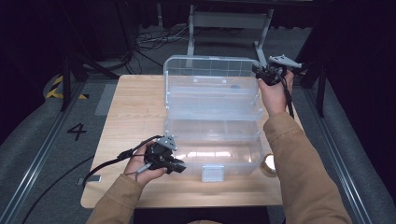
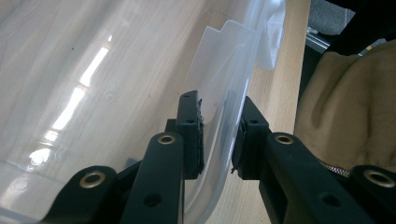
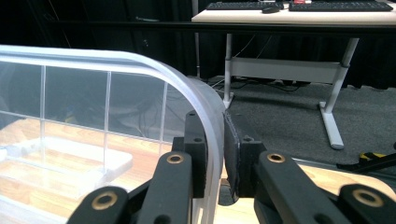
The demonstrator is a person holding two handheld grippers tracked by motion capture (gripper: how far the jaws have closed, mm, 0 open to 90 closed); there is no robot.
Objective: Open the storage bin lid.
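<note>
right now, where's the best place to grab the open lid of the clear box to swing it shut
Grip the lid at its rounded top right corner, from the right side. It stands upright with a thin free rim there, and the right gripper already straddles it.

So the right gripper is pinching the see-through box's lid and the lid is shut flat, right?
Not quite. The right gripper does pinch the lid at its rim, but the lid stands open and upright behind the clear box. The high view shows it.
</note>
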